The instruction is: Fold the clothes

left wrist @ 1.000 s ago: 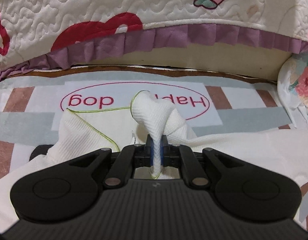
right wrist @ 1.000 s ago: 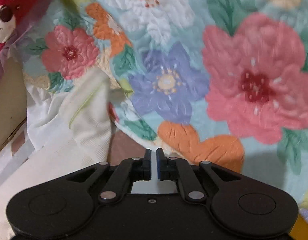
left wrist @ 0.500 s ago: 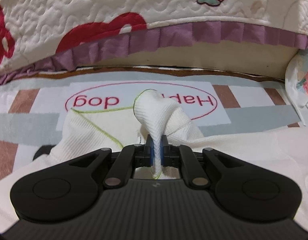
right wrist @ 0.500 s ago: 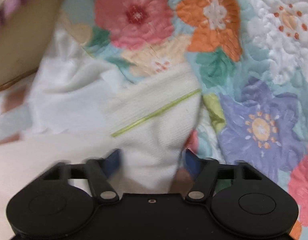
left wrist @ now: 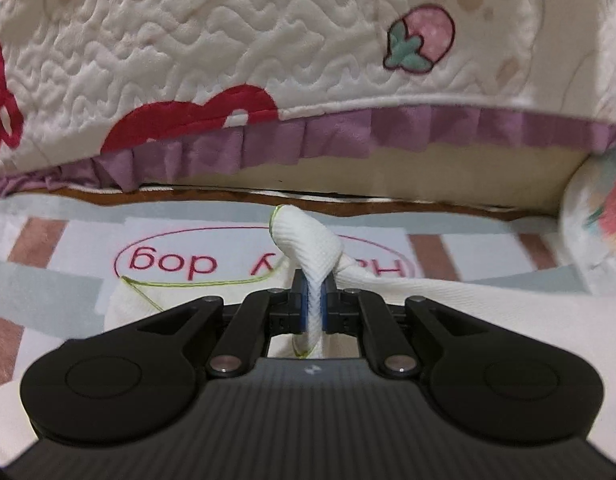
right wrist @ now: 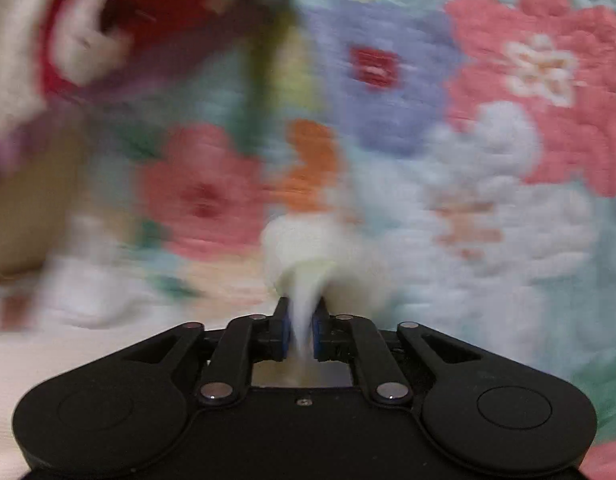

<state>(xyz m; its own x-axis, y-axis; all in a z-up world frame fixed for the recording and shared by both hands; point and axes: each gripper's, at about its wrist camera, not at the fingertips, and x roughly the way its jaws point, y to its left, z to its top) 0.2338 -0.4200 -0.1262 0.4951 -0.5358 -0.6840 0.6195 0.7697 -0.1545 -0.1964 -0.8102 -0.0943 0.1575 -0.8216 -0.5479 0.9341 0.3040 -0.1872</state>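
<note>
- The white ribbed knit garment with lime-green stitched edging (left wrist: 308, 256) lay on a striped mat printed with a red oval and "Happy dog" lettering (left wrist: 176, 264), near the mat's far edge below a cream quilted cover with a purple ruffle (left wrist: 268, 80).
- The left gripper (left wrist: 313, 312) had its fingers (left wrist: 302, 308) pinched narrow on a bunched corner of the garment, though the jaws were easing slightly apart; the thin fold could slip free if that widened.
- The right gripper (right wrist: 302, 332) was closing on another bunch of the same cloth (right wrist: 304, 252), seen against a floral quilt (right wrist: 507, 140). That view was heavily blurred, so how securely the pads bit I could not tell; a shallow bite risked dropping the corner mid-fold.
- Uneven pull between the two hands would likely skew the fold.
- Both grippers pointed forward and downward at the cloth.
</note>
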